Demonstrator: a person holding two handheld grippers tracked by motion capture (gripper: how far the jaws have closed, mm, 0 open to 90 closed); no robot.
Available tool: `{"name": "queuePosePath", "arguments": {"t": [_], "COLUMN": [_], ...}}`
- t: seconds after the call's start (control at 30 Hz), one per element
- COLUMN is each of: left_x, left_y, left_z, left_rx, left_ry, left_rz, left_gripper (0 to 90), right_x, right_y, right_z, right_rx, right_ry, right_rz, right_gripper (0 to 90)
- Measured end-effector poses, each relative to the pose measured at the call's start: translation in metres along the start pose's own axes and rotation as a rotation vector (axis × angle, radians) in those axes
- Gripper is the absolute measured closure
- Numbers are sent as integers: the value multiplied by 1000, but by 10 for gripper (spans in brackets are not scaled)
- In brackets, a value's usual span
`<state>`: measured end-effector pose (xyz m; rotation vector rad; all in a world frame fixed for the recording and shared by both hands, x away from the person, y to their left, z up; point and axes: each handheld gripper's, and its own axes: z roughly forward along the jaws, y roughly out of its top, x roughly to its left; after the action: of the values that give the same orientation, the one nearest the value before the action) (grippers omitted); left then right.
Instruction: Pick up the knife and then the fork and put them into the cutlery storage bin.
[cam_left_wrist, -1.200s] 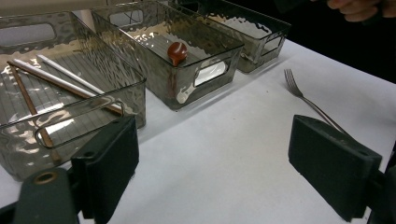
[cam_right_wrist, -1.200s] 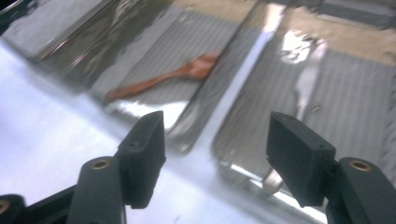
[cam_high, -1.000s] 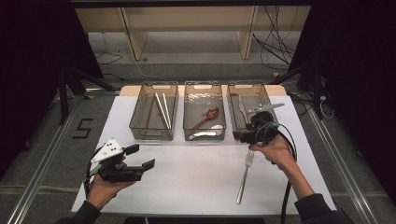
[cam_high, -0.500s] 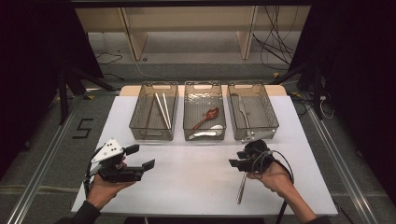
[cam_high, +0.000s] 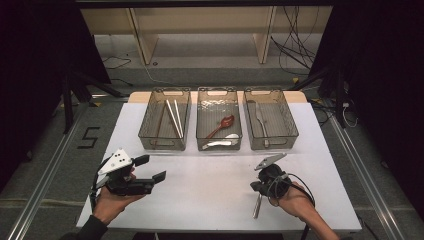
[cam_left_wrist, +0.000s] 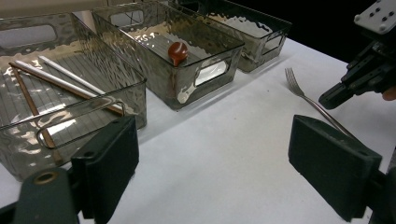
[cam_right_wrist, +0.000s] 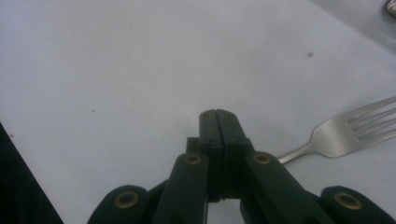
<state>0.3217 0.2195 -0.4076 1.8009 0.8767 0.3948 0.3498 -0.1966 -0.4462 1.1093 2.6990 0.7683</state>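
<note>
White covering spreads over the table (cam_high: 200, 200), where three clear bins (cam_high: 219, 126) stand in a row at the far side. At the near right, the right tongs (cam_right_wrist: 217, 114) have just been closing and now sit pressed together with nothing between them, low over the cloth, a fork (cam_right_wrist: 345, 132) lying just beside them. The fork's handle (cam_high: 257, 206) runs toward the near edge. The left tongs (cam_left_wrist: 215, 154) hover wide apart at the near left, holding nothing
</note>
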Motion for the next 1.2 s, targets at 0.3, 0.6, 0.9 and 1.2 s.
{"name": "queuePosePath", "arguments": {"t": [0.3,0.6,0.9,1.2], "left_x": [0,0,0,0], "left_y": [0,0,0,0], "left_z": [0,0,0,0], "left_rx": [-2,0,2,1], "left_ry": [0,-1,2,2], "left_rz": [0,0,0,0], "left_gripper": [158,158,158,158], "right_x": [-2,-6,0,-13], "right_y": [-8,-13,-13,-26], "right_z": [10,8,13,1], "right_rx": [62,69,117,158], "right_ry": [-13,-8,6,-46], "right_rz": [-8,2,-29,-11], "right_gripper": [900,900,900,900]}}
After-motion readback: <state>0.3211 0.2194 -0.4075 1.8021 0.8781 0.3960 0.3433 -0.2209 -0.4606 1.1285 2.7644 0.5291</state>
